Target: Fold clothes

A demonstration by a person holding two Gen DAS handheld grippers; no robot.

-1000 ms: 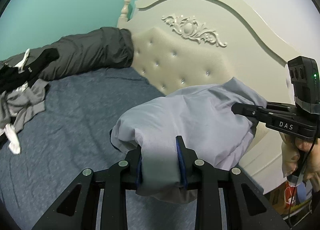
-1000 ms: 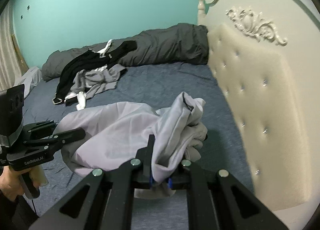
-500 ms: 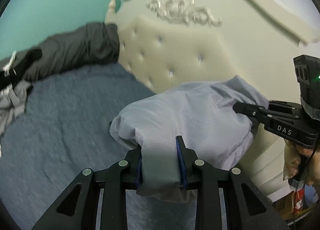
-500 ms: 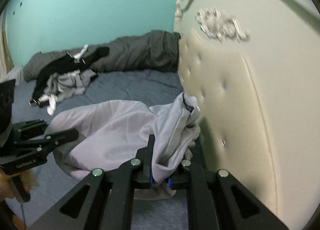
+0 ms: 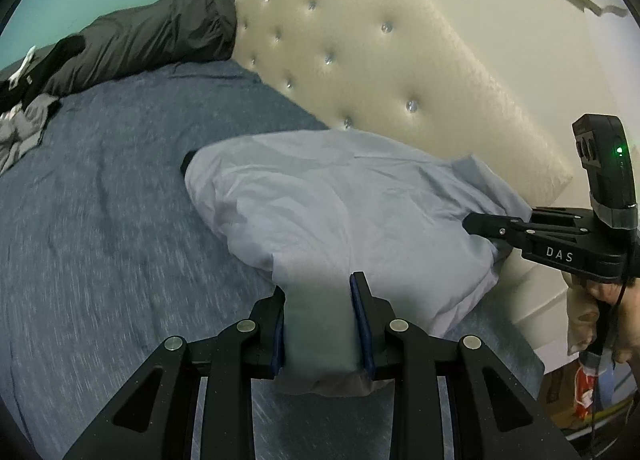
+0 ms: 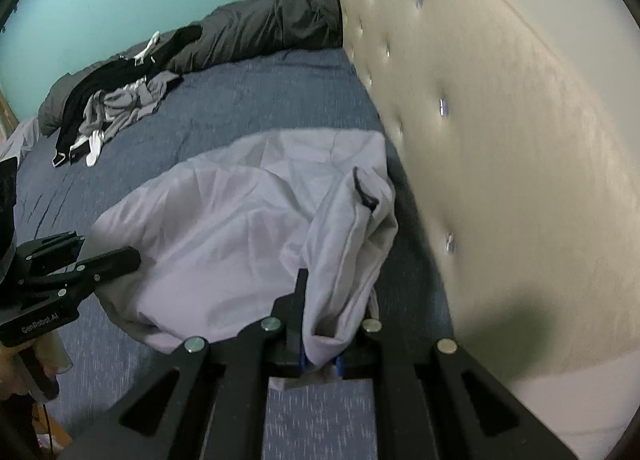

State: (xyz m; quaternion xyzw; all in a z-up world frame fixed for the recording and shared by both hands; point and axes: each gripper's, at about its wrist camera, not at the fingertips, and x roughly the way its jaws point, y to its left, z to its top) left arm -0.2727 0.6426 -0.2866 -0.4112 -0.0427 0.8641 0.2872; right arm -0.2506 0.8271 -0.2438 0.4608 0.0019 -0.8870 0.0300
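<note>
jaws of both grippers pinch the pale garment (image 5: 340, 200) between them.

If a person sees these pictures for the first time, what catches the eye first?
A pale lilac garment lies on the blue bed cover, both grippers' jaws clamped on its near edge. Behind it stands a cream tufted headboard, and a heap of dark clothes lies far across the bed.

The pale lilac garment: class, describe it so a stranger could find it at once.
Start at the cream tufted headboard. On the blue bedspread at its foot lies the pale lilac garment, pinched by both grippers. Unlike the dark heap of clothes farther away, it is light and single.
</note>
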